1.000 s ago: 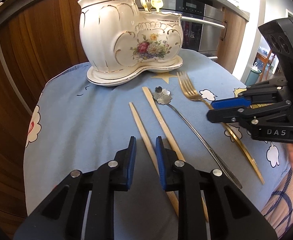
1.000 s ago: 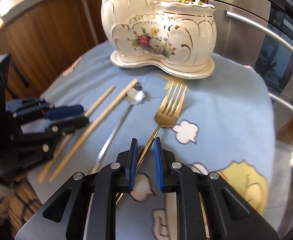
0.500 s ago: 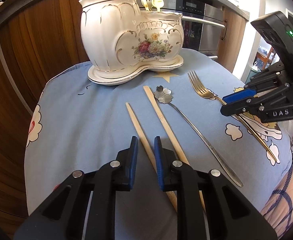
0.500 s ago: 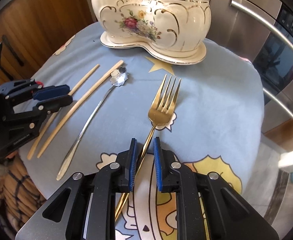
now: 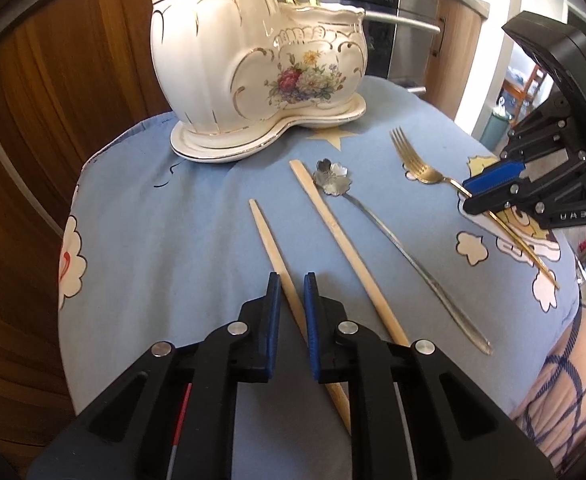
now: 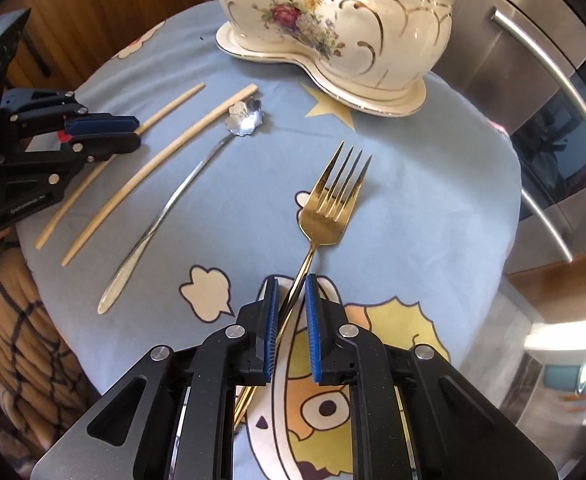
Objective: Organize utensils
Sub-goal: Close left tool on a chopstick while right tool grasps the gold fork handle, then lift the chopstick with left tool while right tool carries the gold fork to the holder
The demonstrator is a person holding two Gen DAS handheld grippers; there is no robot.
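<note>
We've got a small round table with a light blue cartoon-print cloth (image 5: 181, 240), and the utensils are all still lying on it. At the back sits a white ceramic utensil holder (image 5: 253, 68) with gold trim and a flower bouquet painted on it, standing on its own matching base. A few pieces already poke out of its top, a fork and something yellow among them.

Our left gripper (image 5: 291, 292) is down over the left-hand wooden chopstick (image 5: 269, 240), blue pads on either side of it. The jaws have just been closing and the gap is narrow, but there's still a sliver of space on each side of the stick, so we wouldn't call it gripped.

The second chopstick (image 5: 333, 232) lies just beside it to the right, then a silver spoon (image 5: 393, 236) with a flower-shaped bowl, its bowl end right next to that chopstick's tip.

Our right gripper (image 6: 291, 292) straddles the handle of the gold fork (image 6: 329, 208), tines pointing toward the holder. Its jaws have also just been closing; the handle runs slanted between the pads and seems to brush the left one, not clamped from both sides.

A plaid sleeve (image 5: 565, 380) shows at the table's edge.
</note>
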